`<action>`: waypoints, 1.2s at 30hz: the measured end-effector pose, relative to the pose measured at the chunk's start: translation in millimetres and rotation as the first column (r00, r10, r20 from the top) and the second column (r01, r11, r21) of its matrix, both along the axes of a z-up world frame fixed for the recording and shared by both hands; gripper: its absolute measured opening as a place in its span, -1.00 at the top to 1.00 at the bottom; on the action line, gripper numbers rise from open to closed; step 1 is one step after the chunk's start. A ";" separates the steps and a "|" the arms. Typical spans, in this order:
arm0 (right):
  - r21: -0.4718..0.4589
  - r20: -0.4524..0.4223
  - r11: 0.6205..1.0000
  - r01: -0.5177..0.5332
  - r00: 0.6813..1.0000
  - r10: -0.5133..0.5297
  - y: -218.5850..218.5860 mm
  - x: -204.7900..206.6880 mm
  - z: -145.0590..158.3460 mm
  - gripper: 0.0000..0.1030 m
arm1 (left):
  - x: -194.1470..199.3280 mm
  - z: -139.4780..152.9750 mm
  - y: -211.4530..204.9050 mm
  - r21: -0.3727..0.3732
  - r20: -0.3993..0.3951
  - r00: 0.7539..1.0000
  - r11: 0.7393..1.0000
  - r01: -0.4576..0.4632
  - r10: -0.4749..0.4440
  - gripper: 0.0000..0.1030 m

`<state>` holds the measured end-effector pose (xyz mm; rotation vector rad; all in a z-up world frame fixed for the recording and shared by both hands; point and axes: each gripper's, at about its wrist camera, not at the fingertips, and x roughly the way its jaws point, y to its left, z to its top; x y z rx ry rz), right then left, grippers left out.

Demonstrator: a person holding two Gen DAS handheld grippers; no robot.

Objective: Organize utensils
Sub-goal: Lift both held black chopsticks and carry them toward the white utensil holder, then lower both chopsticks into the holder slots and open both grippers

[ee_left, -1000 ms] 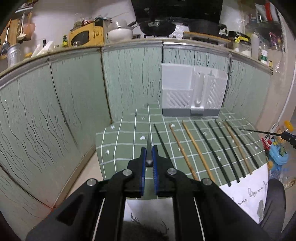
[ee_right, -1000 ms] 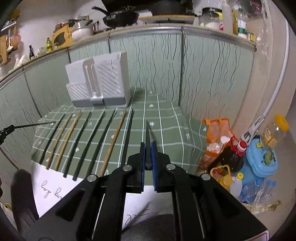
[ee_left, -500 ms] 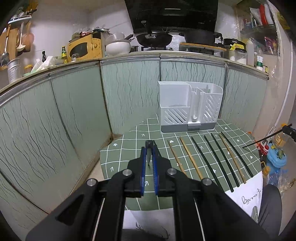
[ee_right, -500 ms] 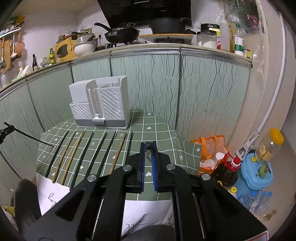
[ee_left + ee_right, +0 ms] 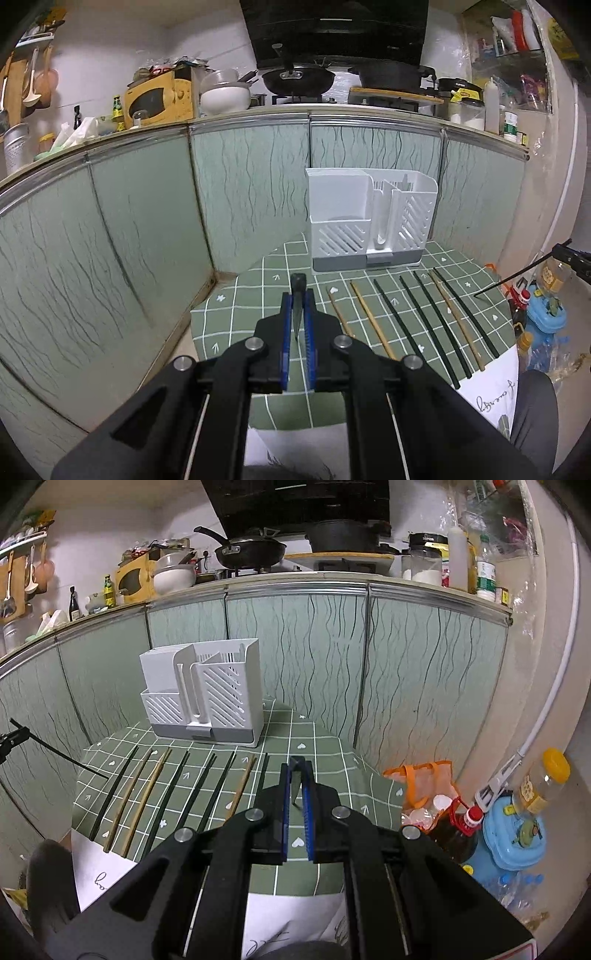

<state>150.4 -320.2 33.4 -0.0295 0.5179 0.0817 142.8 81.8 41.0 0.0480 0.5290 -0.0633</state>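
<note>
Left wrist view has my left gripper (image 5: 297, 295) clamped on a black chopstick (image 5: 297, 314), and the right gripper (image 5: 296, 775) grips another one (image 5: 294, 790). Both are lifted off the table. The rest of the chopsticks (image 5: 417, 314) lie in a row on the green cloth (image 5: 255, 306), in front of the white utensil holder (image 5: 369, 218). My plan: tip each stick upright over a slatted compartment and lower it slowly before letting go, so it doesn't bounce out.

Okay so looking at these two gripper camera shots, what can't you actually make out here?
- Inside of the white utensil holder: both views; its own walls hide the bottom.
- Near ends of the chopsticks: right wrist view; right gripper covers some.
- Chopstick held by each gripper: seen end-on, its length is foreshortened.
- Bottle labels on the counter: too small.
</note>
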 end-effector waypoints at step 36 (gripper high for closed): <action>0.064 0.084 0.959 -0.275 0.959 0.270 41.8 83.1 153.8 0.88 | 121.6 135.2 -96.6 -0.095 0.067 0.935 0.931 0.354 -0.348 0.85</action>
